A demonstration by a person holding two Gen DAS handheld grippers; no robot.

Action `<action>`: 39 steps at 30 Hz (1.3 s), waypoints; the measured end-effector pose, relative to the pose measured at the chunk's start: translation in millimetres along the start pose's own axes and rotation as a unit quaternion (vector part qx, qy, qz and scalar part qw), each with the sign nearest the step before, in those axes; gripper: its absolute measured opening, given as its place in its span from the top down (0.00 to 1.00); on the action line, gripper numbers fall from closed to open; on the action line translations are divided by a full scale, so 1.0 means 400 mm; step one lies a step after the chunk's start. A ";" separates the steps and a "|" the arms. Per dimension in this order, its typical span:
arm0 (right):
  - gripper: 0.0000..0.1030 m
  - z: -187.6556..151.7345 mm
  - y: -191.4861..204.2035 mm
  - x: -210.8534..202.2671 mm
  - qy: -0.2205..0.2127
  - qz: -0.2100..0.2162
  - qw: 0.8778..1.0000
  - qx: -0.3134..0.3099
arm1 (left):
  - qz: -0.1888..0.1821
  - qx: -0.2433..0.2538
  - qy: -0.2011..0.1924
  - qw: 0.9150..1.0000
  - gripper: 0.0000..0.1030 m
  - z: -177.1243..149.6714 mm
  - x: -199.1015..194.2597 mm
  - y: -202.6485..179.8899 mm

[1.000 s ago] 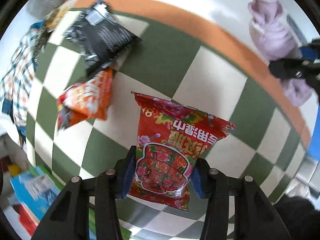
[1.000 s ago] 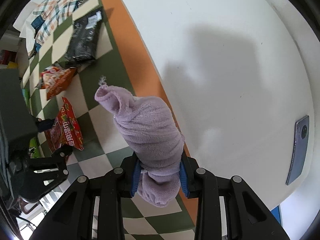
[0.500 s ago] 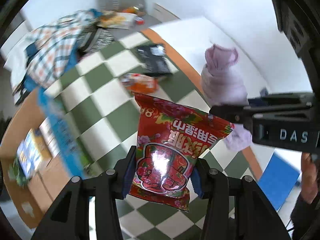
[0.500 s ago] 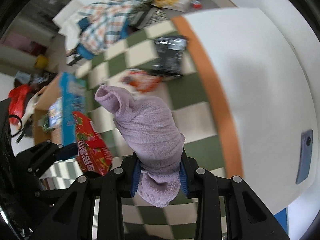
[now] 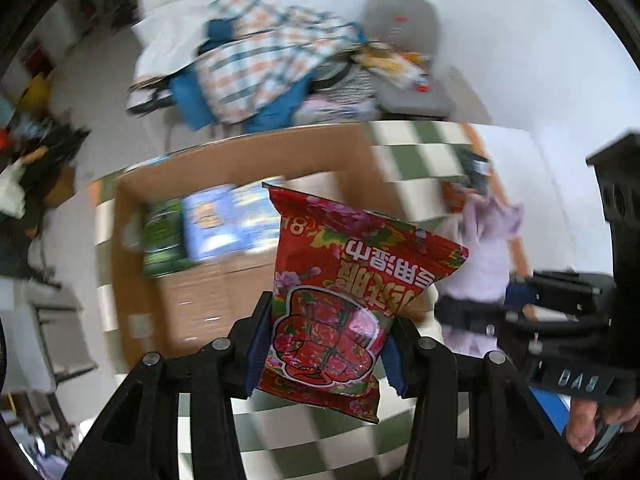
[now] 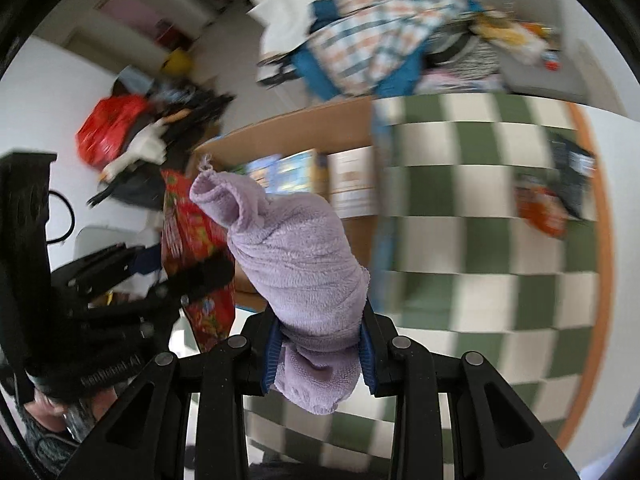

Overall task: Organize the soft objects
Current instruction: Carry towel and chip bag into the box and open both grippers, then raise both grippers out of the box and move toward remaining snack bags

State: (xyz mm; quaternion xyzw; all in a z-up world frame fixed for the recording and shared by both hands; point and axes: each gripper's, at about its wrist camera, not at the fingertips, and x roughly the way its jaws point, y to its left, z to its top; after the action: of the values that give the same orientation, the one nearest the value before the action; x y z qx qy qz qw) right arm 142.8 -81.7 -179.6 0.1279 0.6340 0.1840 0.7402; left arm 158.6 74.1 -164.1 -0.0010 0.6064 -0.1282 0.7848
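Observation:
My left gripper [image 5: 322,344] is shut on a red flowered snack bag [image 5: 344,280] and holds it in the air, in front of an open cardboard box [image 5: 224,280]. My right gripper [image 6: 320,350] is shut on a rolled purple towel [image 6: 296,264], also lifted. The towel shows at the right in the left wrist view [image 5: 480,256]. The red bag shows left of the towel in the right wrist view [image 6: 196,240]. The cardboard box [image 6: 304,128] lies beyond both, with blue and green packages [image 5: 216,224] inside.
A green and white checkered cloth [image 6: 480,200] with an orange border covers the table; an orange snack bag [image 6: 540,212] and a black bag [image 6: 572,176] lie on it. A pile of plaid clothes [image 5: 260,64] and a grey seat [image 5: 404,40] stand behind the box.
Both grippers have lifted off the table and swung left toward the cardboard box, each still holding its object. The views are motion-blurred.

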 end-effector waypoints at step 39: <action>0.11 0.046 0.179 0.330 0.076 -0.099 0.992 -0.035 | 0.008 -0.164 0.079 0.983 0.33 -0.111 0.129 0.322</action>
State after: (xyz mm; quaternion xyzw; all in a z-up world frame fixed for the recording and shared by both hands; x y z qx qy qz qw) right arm 169.9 40.8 -264.1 0.0246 0.6912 0.1412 0.7084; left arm 154.0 195.1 -245.2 -0.1145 0.6794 -0.0208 0.7245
